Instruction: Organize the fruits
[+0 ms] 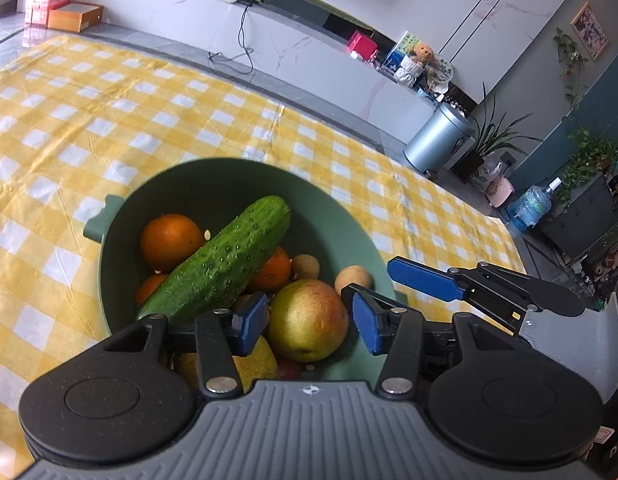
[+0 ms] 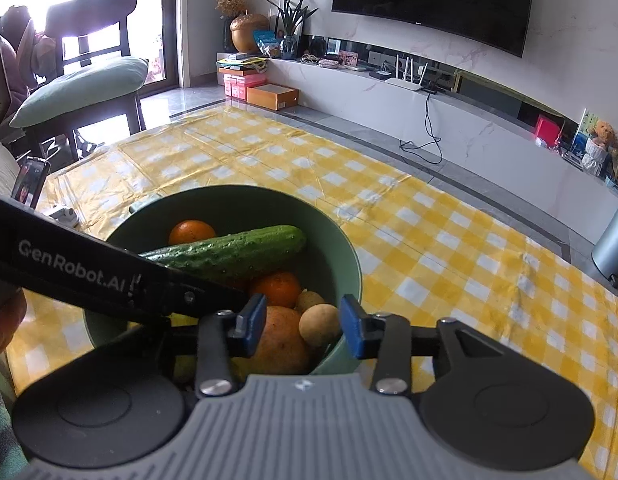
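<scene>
Green bowl (image 1: 229,184) sits on a table w/ yellow-and-white checked cloth (image 1: 89,120), full of produce. A cucumber (image 1: 219,262) lies diagonally across the top of the pile, its far end resting up near the back wall of the bowl. Under it: one orange (image 1: 169,240) at left rear, a 2nd orange (image 1: 275,270) to the right of the cucumber, and a 3rd one (image 1: 149,286) peeking out at lower left. A big yellow-red apple (image 1: 309,320) sits at the near side of the bowl, w/ two small tan round fruits (image 1: 353,278) just behind it by the right rim. Something yellow (image 1: 253,364) lies low beside the apple, mostly hidden by the claw.

Left gripper (image 1: 309,322) hangs over the near rim, jaws spread apart, blue pads (image 1: 251,324) either side of the apple but not clamped on it; whether they touch it, can't tell. Nothing held.

Right gripper (image 2: 303,326) is also over the bowl's near-right edge, jaws apart, empty; apple and a tan fruit (image 2: 319,324) show betw. its pads, and the bowl rim passes under the right pad. In the left view the right gripper comes in from the right, one blue pad (image 1: 425,280) just outside the rim. In the right view the left gripper's black arm crosses in front of the bowl from the left.

Background: white low cabinet (image 2: 449,120), TV (image 2: 429,0), silver trash can (image 1: 441,140), chair w/ cushion (image 2: 85,80).
</scene>
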A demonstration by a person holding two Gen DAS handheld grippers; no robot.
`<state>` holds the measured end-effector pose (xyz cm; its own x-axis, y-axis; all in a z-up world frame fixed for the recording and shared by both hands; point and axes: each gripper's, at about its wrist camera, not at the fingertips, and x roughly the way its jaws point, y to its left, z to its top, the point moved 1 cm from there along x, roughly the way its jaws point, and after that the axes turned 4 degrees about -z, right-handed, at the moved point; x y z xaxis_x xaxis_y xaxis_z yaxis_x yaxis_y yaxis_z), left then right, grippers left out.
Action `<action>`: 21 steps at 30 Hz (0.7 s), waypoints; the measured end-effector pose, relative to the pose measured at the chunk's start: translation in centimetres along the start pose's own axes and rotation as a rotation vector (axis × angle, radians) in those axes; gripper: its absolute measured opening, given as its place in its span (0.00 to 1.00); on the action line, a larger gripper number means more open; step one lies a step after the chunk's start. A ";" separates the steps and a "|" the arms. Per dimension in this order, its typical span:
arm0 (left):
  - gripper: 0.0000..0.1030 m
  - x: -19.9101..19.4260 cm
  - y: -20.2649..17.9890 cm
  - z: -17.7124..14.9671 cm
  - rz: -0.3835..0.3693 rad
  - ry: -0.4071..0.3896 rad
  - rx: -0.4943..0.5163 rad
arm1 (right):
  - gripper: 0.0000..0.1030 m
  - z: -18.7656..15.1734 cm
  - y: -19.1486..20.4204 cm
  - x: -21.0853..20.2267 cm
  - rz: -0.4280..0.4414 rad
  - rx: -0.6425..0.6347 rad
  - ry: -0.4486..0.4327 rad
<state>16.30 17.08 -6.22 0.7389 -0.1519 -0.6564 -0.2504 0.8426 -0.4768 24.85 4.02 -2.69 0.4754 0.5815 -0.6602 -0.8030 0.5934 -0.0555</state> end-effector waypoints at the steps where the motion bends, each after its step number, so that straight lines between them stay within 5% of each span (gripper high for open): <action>1: 0.59 -0.5 -0.4 0.1 0.003 -0.010 0.008 | 0.42 0.2 0.0 -0.4 -0.004 0.003 -0.007; 12: 0.69 -6.5 -5.4 0.6 0.119 -0.148 0.250 | 0.71 1.9 0.1 -7.3 -0.090 0.109 -0.112; 21: 0.71 -11.6 -9.3 -1.0 0.226 -0.280 0.418 | 0.82 1.0 0.5 -14.5 -0.186 0.249 -0.180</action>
<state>9.37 10.50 5.22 0.8482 0.1521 -0.5074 -0.1949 0.9803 -0.0319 17.90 -3.57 7.55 0.6787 0.5265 -0.5120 -0.5952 0.8027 0.0365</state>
